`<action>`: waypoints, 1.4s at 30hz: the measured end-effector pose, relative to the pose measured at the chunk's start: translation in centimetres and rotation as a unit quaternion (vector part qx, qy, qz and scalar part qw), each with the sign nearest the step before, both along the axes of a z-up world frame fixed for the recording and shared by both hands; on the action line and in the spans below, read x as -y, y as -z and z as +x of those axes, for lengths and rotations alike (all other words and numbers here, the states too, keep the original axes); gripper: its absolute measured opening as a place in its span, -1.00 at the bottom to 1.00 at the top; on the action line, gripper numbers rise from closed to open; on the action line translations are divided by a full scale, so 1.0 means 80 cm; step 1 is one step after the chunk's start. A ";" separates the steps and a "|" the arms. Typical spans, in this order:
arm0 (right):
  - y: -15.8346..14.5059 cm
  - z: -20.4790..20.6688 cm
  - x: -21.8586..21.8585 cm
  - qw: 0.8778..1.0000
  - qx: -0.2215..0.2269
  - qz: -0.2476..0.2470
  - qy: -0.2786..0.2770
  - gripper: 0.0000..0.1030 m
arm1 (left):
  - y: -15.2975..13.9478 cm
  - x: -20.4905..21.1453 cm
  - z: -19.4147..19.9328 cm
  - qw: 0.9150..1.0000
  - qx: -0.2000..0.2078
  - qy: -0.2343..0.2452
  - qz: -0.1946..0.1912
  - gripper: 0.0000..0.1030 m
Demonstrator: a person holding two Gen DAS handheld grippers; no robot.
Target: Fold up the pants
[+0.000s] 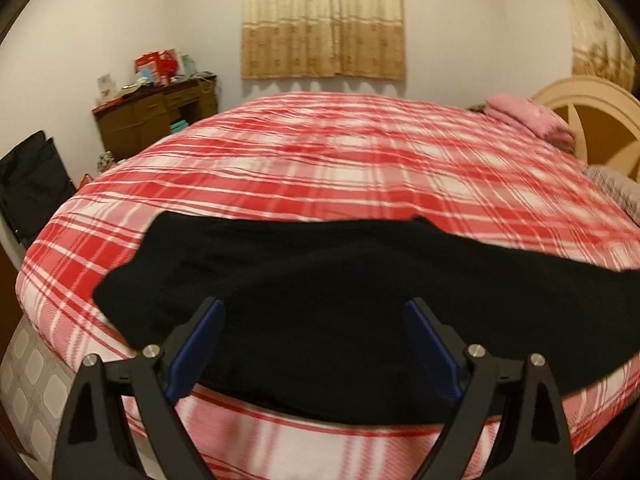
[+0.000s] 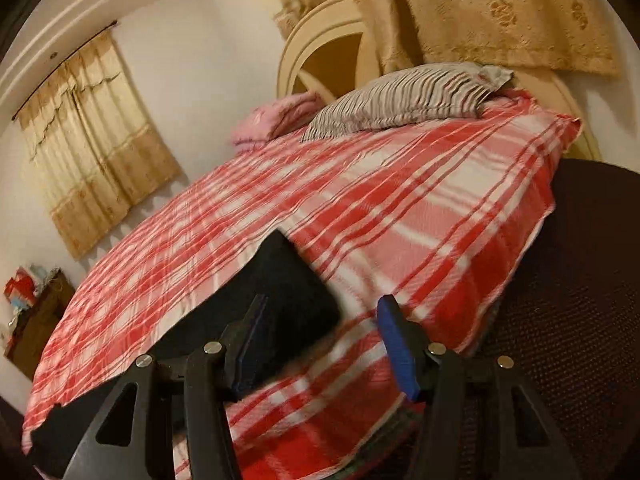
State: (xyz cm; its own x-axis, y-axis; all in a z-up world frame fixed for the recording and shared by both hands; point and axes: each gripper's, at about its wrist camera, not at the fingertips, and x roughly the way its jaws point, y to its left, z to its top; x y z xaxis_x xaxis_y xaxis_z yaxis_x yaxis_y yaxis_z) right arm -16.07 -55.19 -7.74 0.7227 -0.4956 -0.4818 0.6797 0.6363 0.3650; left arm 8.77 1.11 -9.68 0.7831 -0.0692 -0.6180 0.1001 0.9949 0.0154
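Black pants (image 1: 320,292) lie flat across the near part of a bed with a red and white plaid cover (image 1: 340,152), stretching left to right. My left gripper (image 1: 314,308) hovers over their near edge, open wide, its blue pads clear of the cloth. In the right wrist view the pants (image 2: 280,300) end in a squared corner on the plaid cover (image 2: 400,208). My right gripper (image 2: 322,316) is open just off that end, with nothing between its blue pads (image 2: 398,344).
A striped pillow (image 2: 404,96) and a pink folded cloth (image 1: 528,116) lie by the cream headboard (image 1: 592,120). A brown desk (image 1: 160,116) with clutter stands at the far left wall. A dark mesh chair (image 2: 576,288) is close at the bed's right side. Beige curtains (image 1: 324,20) hang behind.
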 end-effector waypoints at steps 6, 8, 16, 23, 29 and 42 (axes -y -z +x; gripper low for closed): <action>0.005 0.019 -0.013 1.000 -0.014 0.011 -0.003 0.10 | 0.005 0.018 -0.005 1.000 -0.012 0.019 0.006 0.82; 0.009 0.011 -0.008 1.000 0.007 0.028 0.002 0.10 | 0.002 0.016 -0.007 1.000 -0.009 0.016 0.005 0.82; 0.002 0.052 -0.036 0.997 -0.056 -0.013 -0.046 -0.63 | 0.013 -0.006 0.003 0.998 -0.041 -0.011 -0.036 0.82; 0.009 0.045 -0.021 0.999 -0.019 0.029 -0.039 -0.74 | 0.005 -0.017 -0.001 0.999 -0.027 -0.014 -0.036 0.82; -0.034 0.075 -0.080 0.995 -0.039 -0.052 -0.071 -0.82 | 0.003 -0.031 0.002 0.998 -0.026 -0.026 -0.046 0.82; 0.009 0.246 -0.443 0.865 -0.100 -0.304 -0.386 -0.82 | 0.001 -0.051 0.004 0.998 -0.020 -0.035 -0.048 0.82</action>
